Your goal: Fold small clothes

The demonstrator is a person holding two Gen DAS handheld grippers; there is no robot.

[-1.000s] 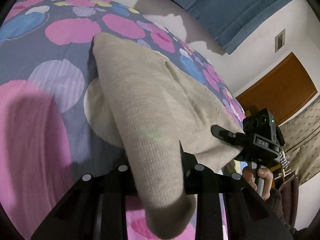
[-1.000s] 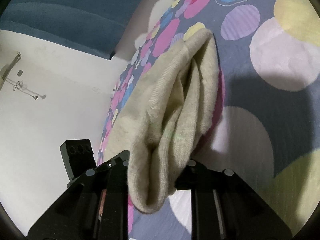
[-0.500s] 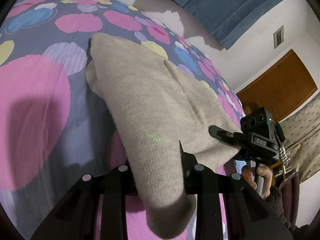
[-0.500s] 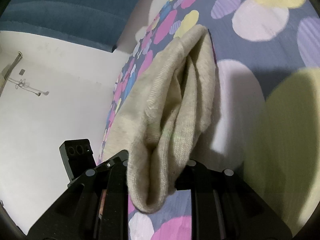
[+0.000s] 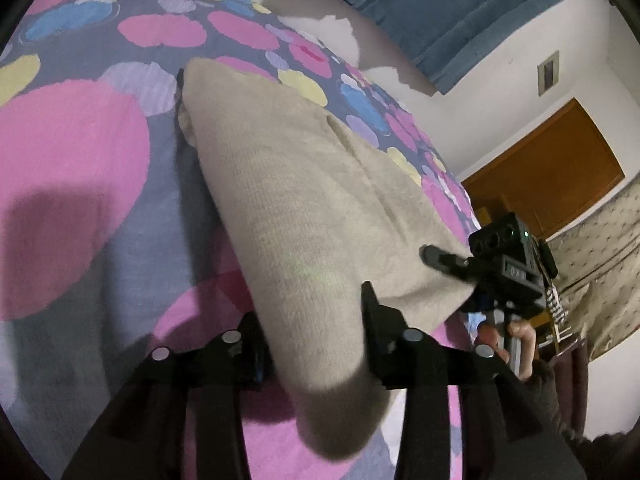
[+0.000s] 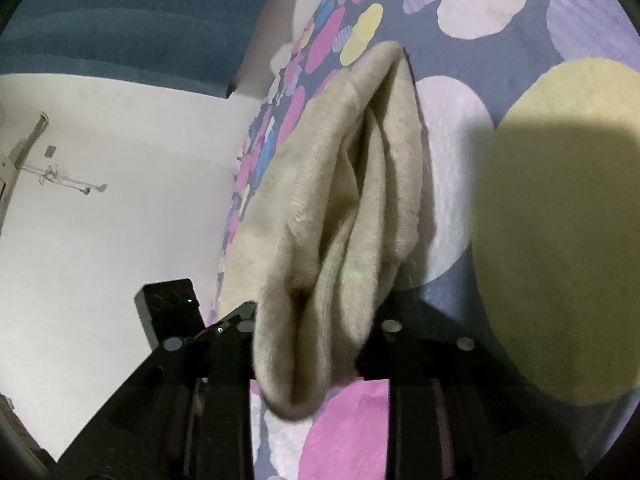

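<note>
Mid-fold: my left tongs (image 5: 316,320) and right tongs (image 6: 316,332) each pinch a corner of the beige knit (image 5: 304,184) above the bedspread (image 5: 76,168). Next, probably lay it over evenly.

White wall (image 6: 100,240) (wooden door (image 5: 560,172)).

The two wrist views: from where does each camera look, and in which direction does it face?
Left wrist: sits on the left gripper, looks along the beige garment over the dotted bedspread; the right gripper and right hand show.
Right wrist: sits on the right gripper, looks along the garment toward a white wall; the left gripper's body shows.
Shared: garment, bedspread.
</note>
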